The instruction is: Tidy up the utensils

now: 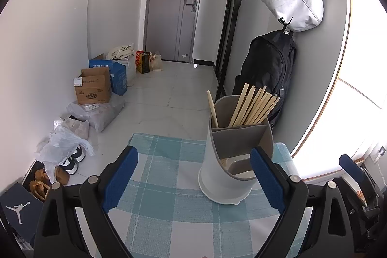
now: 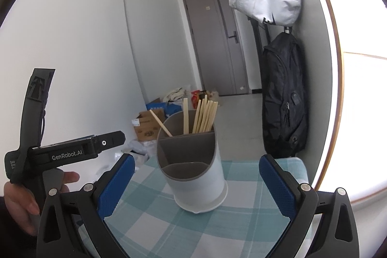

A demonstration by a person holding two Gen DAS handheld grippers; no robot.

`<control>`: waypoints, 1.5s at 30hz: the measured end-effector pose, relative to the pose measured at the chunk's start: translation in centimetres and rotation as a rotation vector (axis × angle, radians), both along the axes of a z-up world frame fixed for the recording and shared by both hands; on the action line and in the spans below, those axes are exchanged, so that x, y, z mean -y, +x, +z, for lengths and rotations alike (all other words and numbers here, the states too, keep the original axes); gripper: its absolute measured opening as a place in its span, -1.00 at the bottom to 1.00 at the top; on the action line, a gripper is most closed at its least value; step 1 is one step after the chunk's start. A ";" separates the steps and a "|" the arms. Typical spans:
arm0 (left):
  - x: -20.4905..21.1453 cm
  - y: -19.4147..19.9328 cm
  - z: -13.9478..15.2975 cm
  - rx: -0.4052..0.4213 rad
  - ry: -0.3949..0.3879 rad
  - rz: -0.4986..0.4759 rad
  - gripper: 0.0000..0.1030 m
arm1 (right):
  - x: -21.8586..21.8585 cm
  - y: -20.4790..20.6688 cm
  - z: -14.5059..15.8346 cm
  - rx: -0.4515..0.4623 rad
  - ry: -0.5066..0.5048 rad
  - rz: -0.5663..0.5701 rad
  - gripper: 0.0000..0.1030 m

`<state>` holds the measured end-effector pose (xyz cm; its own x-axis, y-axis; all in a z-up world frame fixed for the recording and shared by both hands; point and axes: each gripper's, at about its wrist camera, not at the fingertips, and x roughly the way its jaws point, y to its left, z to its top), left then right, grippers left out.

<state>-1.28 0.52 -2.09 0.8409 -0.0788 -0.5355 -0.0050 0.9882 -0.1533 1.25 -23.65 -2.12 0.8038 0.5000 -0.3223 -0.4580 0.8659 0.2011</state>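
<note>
Plainly, "GenRobot.AI" on the left tongs (image 2: pixel 72 154) beside the utensil holder (image 2: pixel 193 171).

holder (image 2: pixel 193 173): smooth matt plastic | chopsticks (image 2: pixel 204 116): pale wood | tablecloth (image 2: pixel 154 221): woven cloth

Home entrance hallway: grey front door (image 1: pixel 175 9); cardboard boxes (image 1: pixel 93 88) and shoes (image 1: pixel 72 161) left of it, backpack (image 1: pixel 268 71) hanging right of it.
</note>
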 end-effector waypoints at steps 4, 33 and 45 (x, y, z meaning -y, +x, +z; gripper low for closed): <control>0.4 0.2 0.0 0.001 0.024 0.003 0.77 | 0.1 -0.1 0.0 0.004 -0.003 -0.001 1.00; 1.1 -0.2 -0.3 -0.001 0.062 0.013 0.77 | 0.4 -0.2 0.0 0.018 -0.015 -0.016 1.00; 0.9 -0.3 -0.5 -0.001 0.049 0.007 0.77 | 0.5 -0.2 0.0 0.018 -0.015 -0.020 1.00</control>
<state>-1.56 -0.38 -2.55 0.8410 -0.0464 -0.5390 -0.0123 0.9944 -0.1049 1.03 -24.13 -2.09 0.8195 0.4789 -0.3147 -0.4440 0.8778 0.1798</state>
